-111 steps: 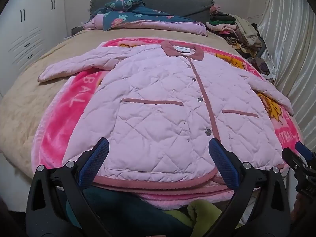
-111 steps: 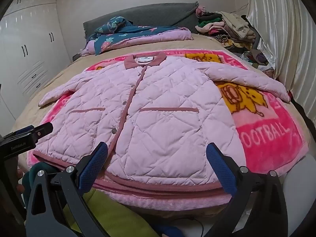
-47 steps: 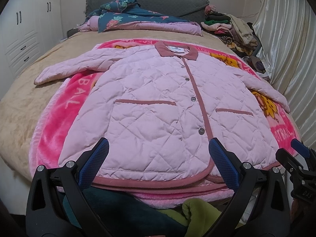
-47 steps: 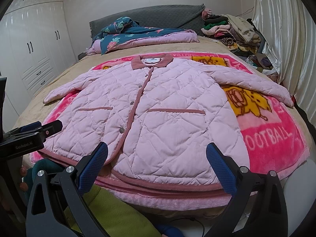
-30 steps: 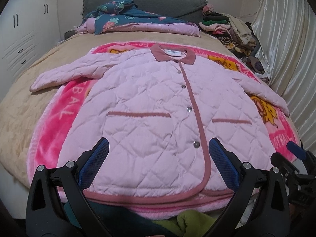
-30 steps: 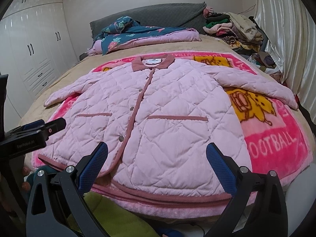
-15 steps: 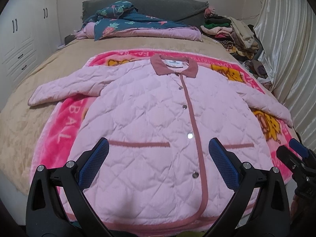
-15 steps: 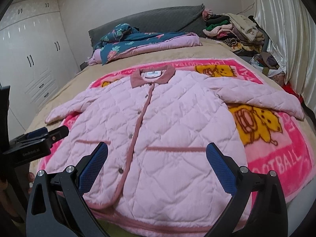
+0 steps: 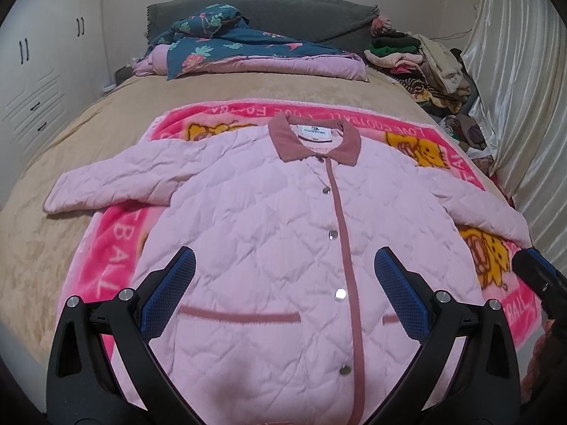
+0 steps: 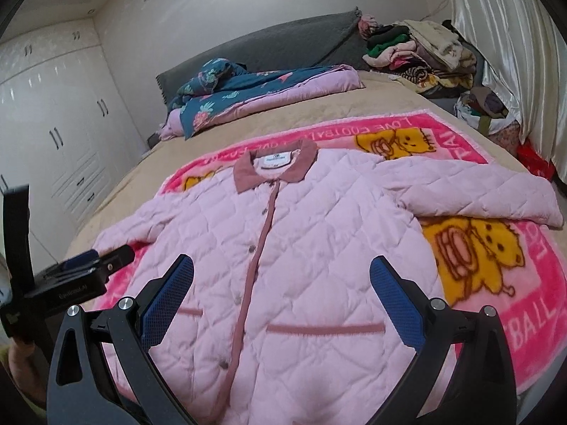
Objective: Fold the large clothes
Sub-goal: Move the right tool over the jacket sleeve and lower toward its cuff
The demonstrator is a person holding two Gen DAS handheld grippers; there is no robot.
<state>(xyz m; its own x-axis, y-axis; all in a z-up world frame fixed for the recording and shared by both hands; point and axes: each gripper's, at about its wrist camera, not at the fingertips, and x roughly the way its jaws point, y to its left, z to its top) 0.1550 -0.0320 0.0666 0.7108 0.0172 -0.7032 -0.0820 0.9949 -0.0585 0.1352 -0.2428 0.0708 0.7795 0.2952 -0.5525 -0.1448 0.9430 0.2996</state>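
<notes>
Nearest the cameras, the left gripper (image 9: 283,290) and the right gripper (image 10: 281,288) both hang over the lower part of the jacket (image 9: 283,233), each with its blue pads spread wide apart and nothing between them. The jacket lies flat on its back, buttoned up, on a pink blanket (image 10: 524,304) spread over the bed (image 9: 39,233). Its sleeves stretch out to either side, the left sleeve (image 9: 117,180) reaching onto the tan cover and the right sleeve (image 10: 478,194) lying across the blanket's yellow cartoon. Farther off, the collar (image 9: 313,141) points toward the headboard (image 10: 283,42). By the look of it, folding has not begun: no sleeve or hem is turned in yet, so every fold is left to do.
</notes>
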